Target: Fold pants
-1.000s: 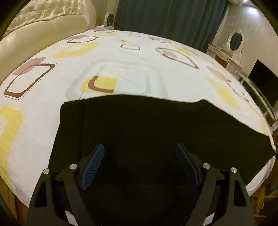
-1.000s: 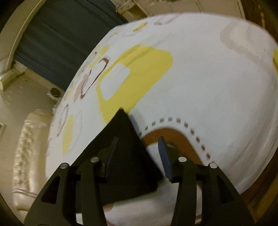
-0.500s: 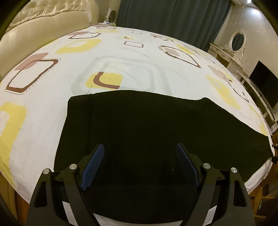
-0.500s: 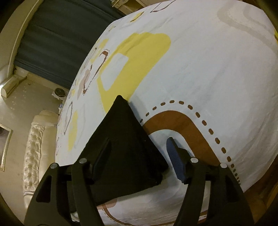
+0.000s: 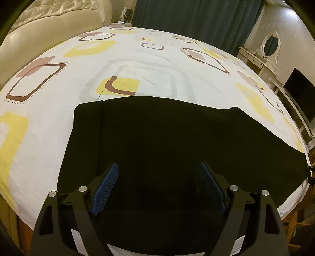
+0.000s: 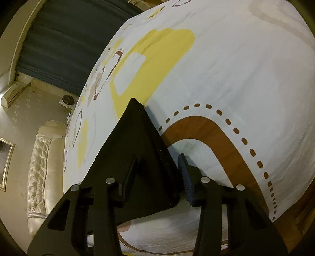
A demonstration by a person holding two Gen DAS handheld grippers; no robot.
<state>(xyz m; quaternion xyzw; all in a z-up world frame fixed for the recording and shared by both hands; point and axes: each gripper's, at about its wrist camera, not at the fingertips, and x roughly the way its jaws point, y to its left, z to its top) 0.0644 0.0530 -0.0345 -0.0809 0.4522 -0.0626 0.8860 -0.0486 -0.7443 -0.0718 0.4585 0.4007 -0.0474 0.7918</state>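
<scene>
The black pants (image 5: pixel 167 141) lie flat on the patterned bedsheet (image 5: pixel 137 65), along the bed's near edge, one end square and the other tapering away. Above the pants the left gripper (image 5: pixel 158 181) hangs with its blue-padded fingers (image 5: pixel 107 184) spread wide, holding nothing. At the pants' far end (image 6: pixel 137 141) the right gripper (image 6: pixel 157 177) sits with its jaws narrowed around the cloth corner; whether they pinch it I cannot tell. Beyond the pants stand a cream tufted headboard (image 5: pixel 51 23) and dark curtains (image 5: pixel 196 17)
</scene>
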